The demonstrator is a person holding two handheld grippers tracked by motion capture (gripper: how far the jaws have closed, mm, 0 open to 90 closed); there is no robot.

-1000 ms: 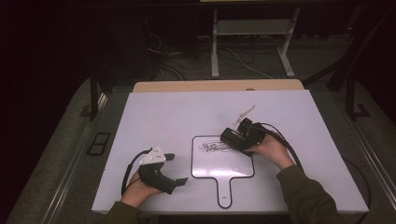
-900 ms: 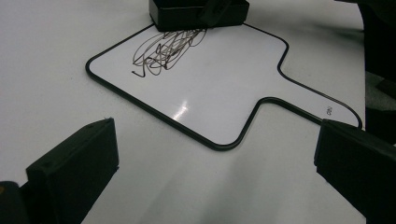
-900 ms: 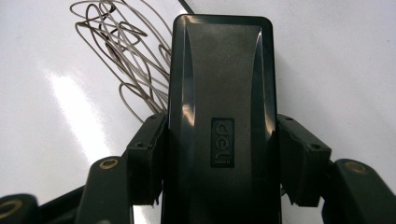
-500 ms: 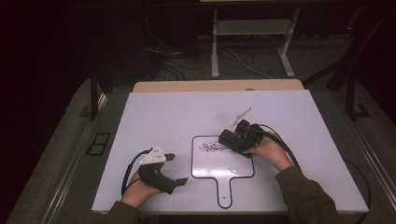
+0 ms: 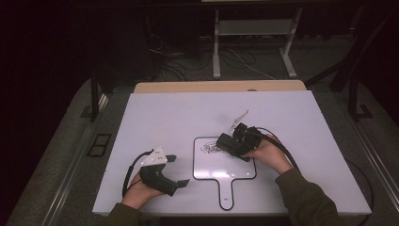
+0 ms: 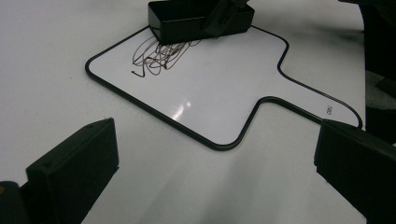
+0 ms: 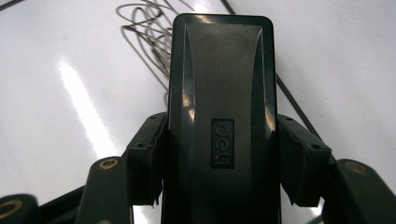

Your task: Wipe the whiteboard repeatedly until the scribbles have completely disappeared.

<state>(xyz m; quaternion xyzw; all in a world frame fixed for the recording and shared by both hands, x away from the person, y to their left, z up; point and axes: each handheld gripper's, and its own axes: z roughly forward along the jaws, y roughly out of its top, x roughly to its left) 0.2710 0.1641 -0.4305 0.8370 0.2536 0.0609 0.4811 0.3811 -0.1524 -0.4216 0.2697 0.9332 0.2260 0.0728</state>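
Near the middle of the high view, the right gripper (image 5: 234, 142) clamps a black eraser (image 7: 222, 112) lengthwise between its jaws, resting on the paddle-shaped whiteboard (image 5: 226, 167) with the scribble (image 6: 159, 53) just beyond its far end. At lower left, the left gripper (image 5: 176, 170) sits idle, jaws apart, farther off.
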